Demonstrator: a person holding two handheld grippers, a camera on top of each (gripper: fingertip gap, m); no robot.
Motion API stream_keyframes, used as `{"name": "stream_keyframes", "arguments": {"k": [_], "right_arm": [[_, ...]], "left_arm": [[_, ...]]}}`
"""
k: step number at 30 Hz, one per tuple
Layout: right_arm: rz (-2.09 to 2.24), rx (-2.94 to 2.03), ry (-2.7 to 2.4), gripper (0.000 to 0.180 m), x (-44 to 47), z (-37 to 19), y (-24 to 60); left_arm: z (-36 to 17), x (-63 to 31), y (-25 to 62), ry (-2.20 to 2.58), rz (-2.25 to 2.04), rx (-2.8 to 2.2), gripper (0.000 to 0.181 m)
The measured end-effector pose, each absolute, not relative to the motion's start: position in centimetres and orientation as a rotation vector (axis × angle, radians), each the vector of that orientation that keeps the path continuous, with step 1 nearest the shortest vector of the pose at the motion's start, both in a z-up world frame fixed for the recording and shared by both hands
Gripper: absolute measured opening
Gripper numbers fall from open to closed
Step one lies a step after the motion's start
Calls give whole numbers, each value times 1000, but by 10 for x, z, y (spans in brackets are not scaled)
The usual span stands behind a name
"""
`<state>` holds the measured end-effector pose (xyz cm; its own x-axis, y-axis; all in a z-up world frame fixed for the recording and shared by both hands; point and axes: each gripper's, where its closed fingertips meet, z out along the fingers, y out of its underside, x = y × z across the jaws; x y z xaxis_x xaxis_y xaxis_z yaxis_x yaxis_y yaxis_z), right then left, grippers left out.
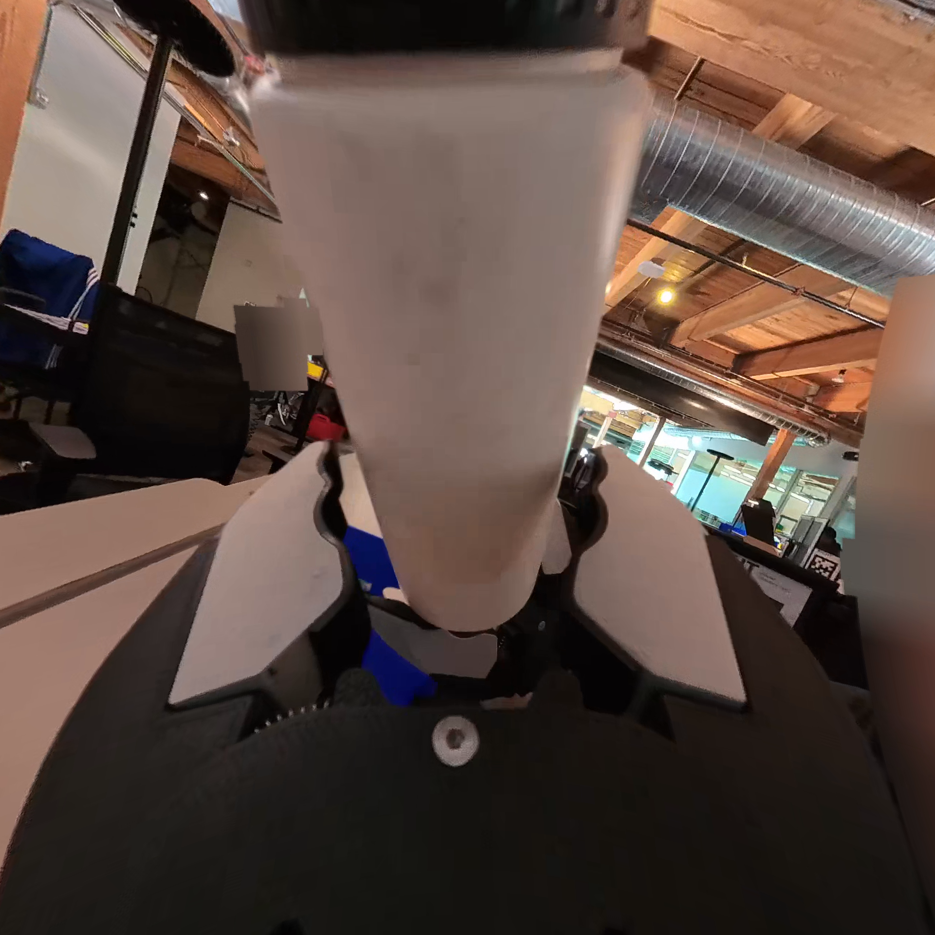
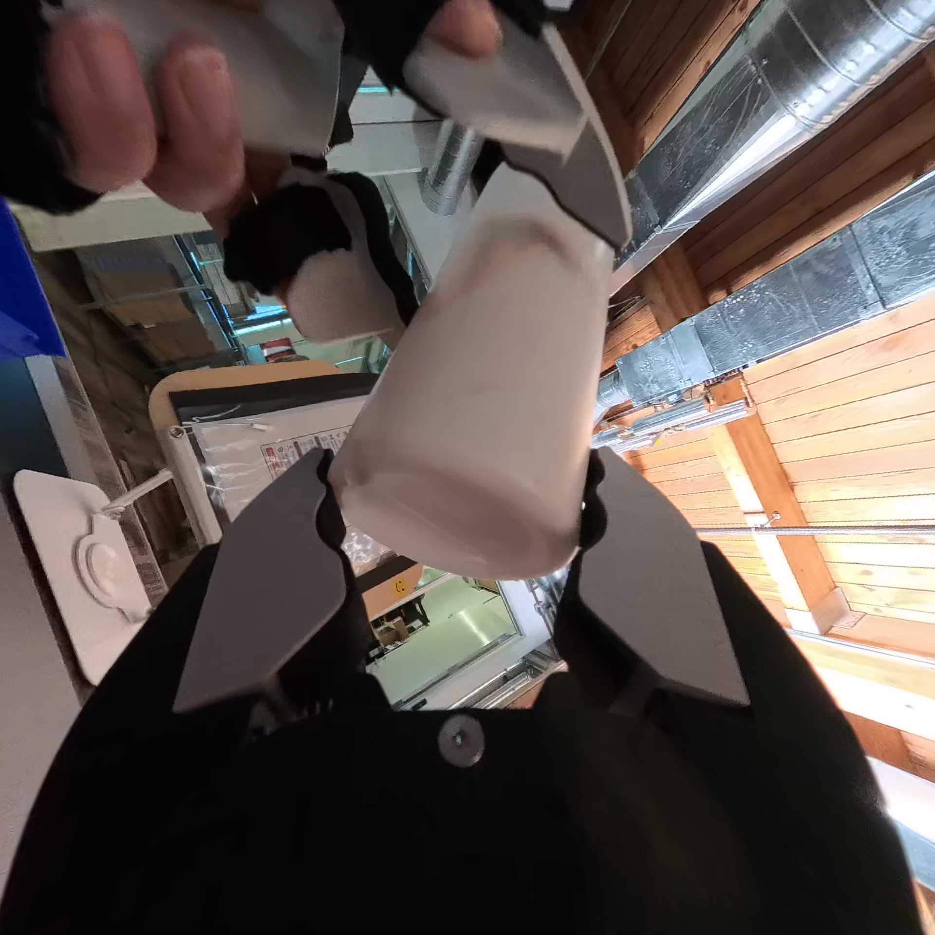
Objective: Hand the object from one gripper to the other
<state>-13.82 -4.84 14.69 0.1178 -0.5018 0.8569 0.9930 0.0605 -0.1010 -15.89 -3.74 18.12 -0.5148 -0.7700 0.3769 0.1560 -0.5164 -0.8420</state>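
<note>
The white bottle (image 1: 450, 313) is in the air between the two grippers, well clear of the tabletop (image 1: 101, 536) that shows low to the left. In the left wrist view its body runs straight ahead from the left gripper (image 1: 463, 485), narrow end nearest the camera and black cap (image 1: 430, 25) farthest off. The fingers (image 1: 273, 571) stand on either side of the lower body with a gap showing on both sides, so this gripper looks released, or at most barely touching; a firm hold is not visible.

In the right wrist view the bottle's flat bottom (image 2: 455, 526) sits between the tips of the right gripper (image 2: 458, 501), tilted up and to the right. The right tip touches it, the left is just beside it, so I cannot tell whether it is clenched. Farther ahead, the other gripper and the hand (image 2: 126, 116) working it sit at the bottle's far end. Meeting end to end likely gives each gripper its own stretch of bottle for the handover.
</note>
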Motion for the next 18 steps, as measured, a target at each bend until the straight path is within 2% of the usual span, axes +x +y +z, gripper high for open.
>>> {"name": "stream_keyframes", "arguments": {"k": [4,11,18], "right_arm": [[-1353,-835,-734,94,-125,157,-55],[-1373,-833,-579,94,-83,192,-80],[-1392,-810,-456,94,-54,217,-108]], "left_arm": [[194,-170,-17,996,-2041,-1009,108],[216,-205,44,825,-1811,-957,104],[224,-219,55,777,-1791,-933,101]]}}
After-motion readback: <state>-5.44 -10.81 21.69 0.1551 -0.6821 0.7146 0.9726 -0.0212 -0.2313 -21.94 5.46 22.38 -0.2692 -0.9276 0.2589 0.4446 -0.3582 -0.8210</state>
